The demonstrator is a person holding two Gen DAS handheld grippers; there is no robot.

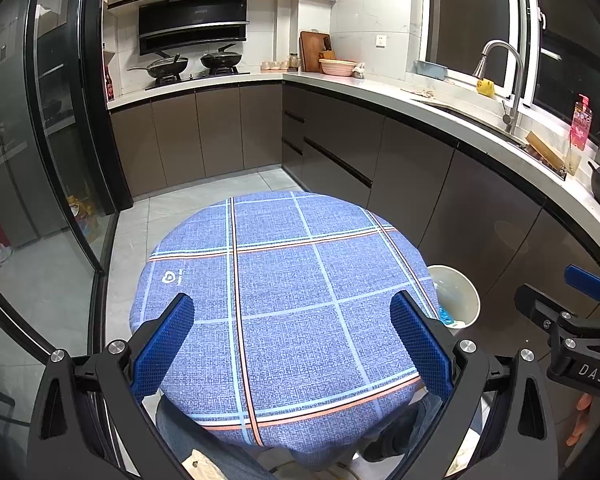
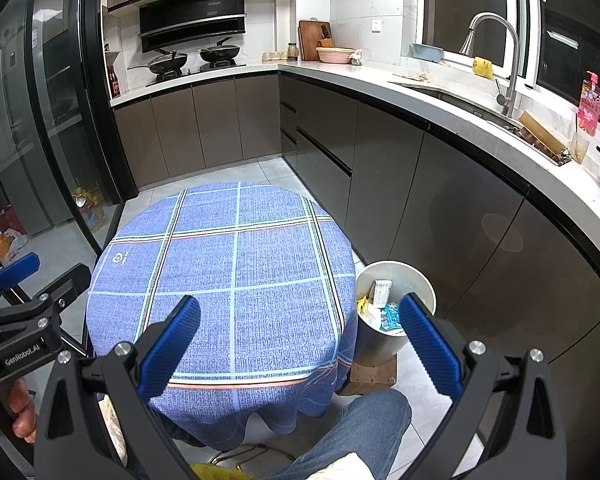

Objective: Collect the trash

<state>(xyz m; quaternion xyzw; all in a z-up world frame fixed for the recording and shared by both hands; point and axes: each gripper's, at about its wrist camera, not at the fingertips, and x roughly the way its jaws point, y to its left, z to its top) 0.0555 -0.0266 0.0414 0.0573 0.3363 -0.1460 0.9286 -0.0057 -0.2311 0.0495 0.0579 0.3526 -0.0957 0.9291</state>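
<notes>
The kitchen counter (image 2: 420, 92) wraps the far and right sides of the room. Taking the round table (image 2: 228, 280) as the landmark: it stands on the tiled floor in front of the cabinet fronts, covered by a blue checked cloth, and no item shows on its top in either view.

Just beside the table's right edge sits the white bin (image 2: 396, 280), resting on a brown block (image 2: 374, 374). The trash (image 2: 380, 300), being packets and wrappers in white, yellow and pale blue, lies inside the bin, below its rim. From the left wrist view the bin (image 1: 456, 292) is partly hidden behind the table's edge.

The left gripper (image 1: 292, 336) hangs over the near half of the table, fingers wide apart, nothing between them. The right gripper (image 2: 300, 340) hangs over the table's near right edge, fingers likewise wide apart and empty, its right finger overlapping the bin in the picture. A person's denim-clad leg (image 2: 360, 428) shows below the table's near edge.

Judgement: collection appears complete or nearly so. Good practice at this step is to check the table top and the floor round the bin for strays before finishing, keep both grippers clear of the cloth so it does not drag, and avoid nudging the bin, which looks liable to tip off its block.
</notes>
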